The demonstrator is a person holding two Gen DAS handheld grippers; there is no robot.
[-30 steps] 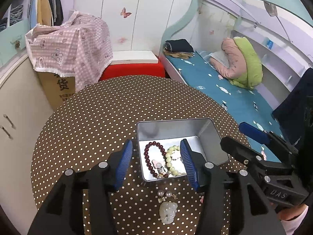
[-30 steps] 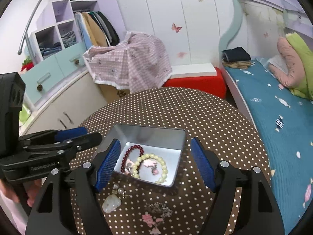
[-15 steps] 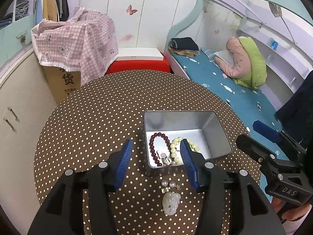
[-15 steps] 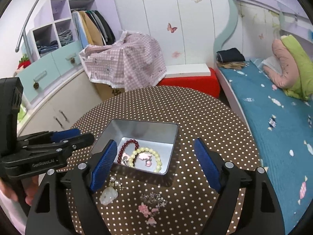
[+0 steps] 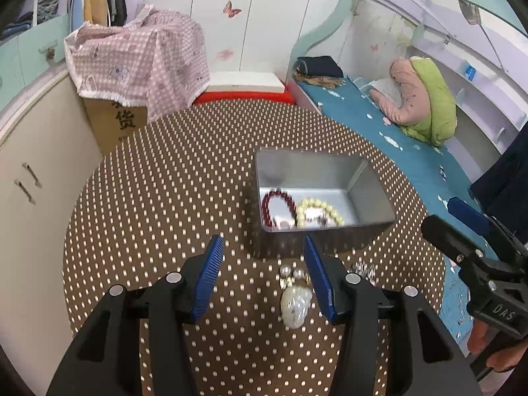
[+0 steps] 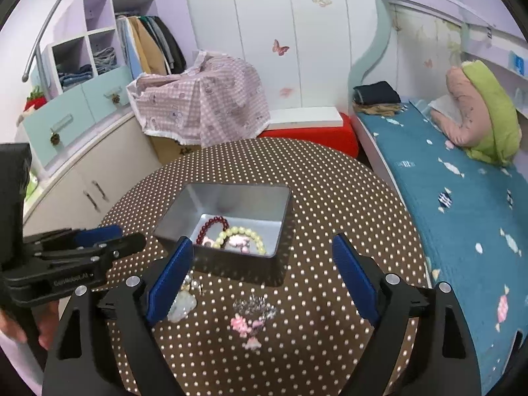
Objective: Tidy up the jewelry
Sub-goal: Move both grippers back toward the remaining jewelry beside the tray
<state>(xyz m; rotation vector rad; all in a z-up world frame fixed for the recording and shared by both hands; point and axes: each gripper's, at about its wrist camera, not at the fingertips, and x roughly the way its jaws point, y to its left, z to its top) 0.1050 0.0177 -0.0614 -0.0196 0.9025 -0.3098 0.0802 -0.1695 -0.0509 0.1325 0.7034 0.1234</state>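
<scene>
An open silver tin (image 5: 373, 211) (image 6: 280, 247) stands on the round brown dotted table (image 5: 158, 204). Inside lie a dark red bead bracelet (image 5: 279, 194) (image 6: 211, 224), a pale yellow bead bracelet (image 5: 318, 213) (image 6: 244, 232) and a small pink charm (image 6: 239, 241). In front of the tin lie a white jade pendant with pearls (image 5: 295, 300) (image 6: 181, 305), a silvery piece (image 6: 255, 307) and pink pieces (image 6: 246, 325). My left gripper (image 5: 262, 270) is open and empty over the pendant. My right gripper (image 6: 260, 275) is open and empty above the silvery and pink pieces.
A bed with a teal cover (image 6: 462, 204) runs along the table's right side. A cardboard box under a pink checked cloth (image 5: 138, 62) and cream cabinets (image 5: 36, 165) stand to the left. A red bench (image 6: 313, 132) is behind the table.
Both grippers have pulled back from the tin toward the table's near edge. The tin and loose jewelry stay in place. Both stay open.
</scene>
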